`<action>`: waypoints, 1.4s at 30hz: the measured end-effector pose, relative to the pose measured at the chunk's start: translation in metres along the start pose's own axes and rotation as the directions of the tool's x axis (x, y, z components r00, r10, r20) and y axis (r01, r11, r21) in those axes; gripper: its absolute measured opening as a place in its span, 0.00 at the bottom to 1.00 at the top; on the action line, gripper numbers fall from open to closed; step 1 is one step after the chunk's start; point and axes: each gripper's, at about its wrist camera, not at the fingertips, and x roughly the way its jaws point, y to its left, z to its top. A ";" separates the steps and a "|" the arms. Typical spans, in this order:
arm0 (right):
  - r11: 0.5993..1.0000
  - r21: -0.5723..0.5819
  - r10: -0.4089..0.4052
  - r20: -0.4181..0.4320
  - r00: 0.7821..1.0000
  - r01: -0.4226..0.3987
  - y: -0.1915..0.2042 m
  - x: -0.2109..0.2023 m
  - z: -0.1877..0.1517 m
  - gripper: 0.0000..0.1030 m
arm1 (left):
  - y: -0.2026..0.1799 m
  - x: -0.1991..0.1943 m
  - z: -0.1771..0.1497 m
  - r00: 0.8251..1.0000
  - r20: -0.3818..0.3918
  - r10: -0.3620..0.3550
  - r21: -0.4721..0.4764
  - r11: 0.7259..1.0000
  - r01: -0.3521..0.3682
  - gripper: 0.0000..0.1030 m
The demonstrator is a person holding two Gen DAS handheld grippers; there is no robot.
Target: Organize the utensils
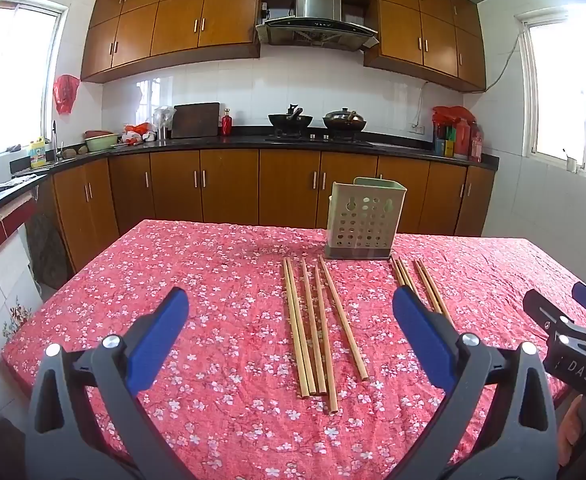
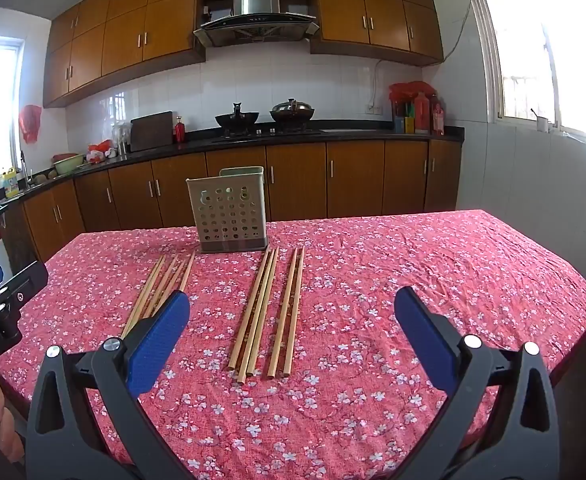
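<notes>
Nothing is being sorted yet, as far as I can judge from here. The perforated utensil holder (image 1: 363, 220) is standing upright toward the far side of the table (image 1: 173, 264), which is wearing a red flowered cloth, and I cannot see anything poking up out of its top. All the chopsticks I can see are lying flat on the cloth in front of it.

Seen from the left tool, one loose group of chopsticks (image 1: 317, 328) is lying at about twelve o'clock, running away toward the holder, with one stick splaying off toward one o'clock. A second group of chopsticks (image 2: 267, 312) is sitting squarely at twelve o'clock from the right tool, as two tidy pairs just beside each other, their far tips near the holder's base. The two groups are lying apart, with bare cloth between them.

The left gripper (image 1: 289, 340) is hovering above the near part of the table with its blue pads spread wide and nothing between them. The right gripper (image 2: 293, 340) is doing the same, jaws wide apart and empty. Neither is touching a stick.

So I am judging the whole job as still ahead: every stick is waiting to be picked up and stood in the holder, which is sitting at roughly one o'clock from the left tool and eleven o'clock from the right.
</notes>
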 end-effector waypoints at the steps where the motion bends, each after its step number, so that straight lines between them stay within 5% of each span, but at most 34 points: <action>1: 1.000 0.001 0.001 0.000 1.000 -0.001 0.000 0.000 0.000 0.98 | 0.000 0.000 0.000 1.000 0.002 0.000 -0.001 1.000 0.000 0.96; 42: 1.000 0.003 0.002 0.000 1.000 -0.002 0.000 0.000 0.000 0.98 | -0.001 0.000 0.000 1.000 0.000 -0.001 0.000 1.000 0.001 0.96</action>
